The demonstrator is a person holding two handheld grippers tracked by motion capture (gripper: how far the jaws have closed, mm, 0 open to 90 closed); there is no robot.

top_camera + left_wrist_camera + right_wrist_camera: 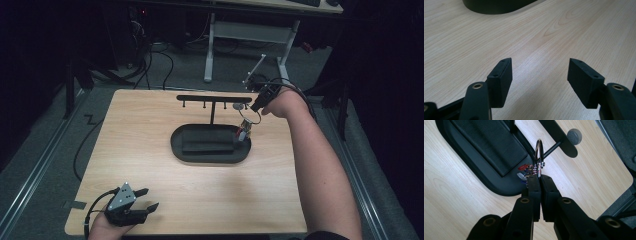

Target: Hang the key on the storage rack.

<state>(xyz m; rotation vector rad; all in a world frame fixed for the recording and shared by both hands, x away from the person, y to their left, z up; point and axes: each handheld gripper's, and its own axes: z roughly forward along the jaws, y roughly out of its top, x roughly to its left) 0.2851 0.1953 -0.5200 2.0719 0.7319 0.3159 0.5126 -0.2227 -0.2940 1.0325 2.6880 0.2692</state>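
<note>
Right gripper view: right gripper (540,178) pinches keyring (538,155), ring end pointing away.

Wooden table (150,150), white desk frame (215,45)

This looks like a lab or test room set up for recording. A plain light-wood table (150,150) stands on grey carpet (50,135), with loose black cables (155,65) trailing across the floor behind it. Further back is the white metal frame of a desk (210,50), and the surroundings are dark, without any homely furnishings
</note>
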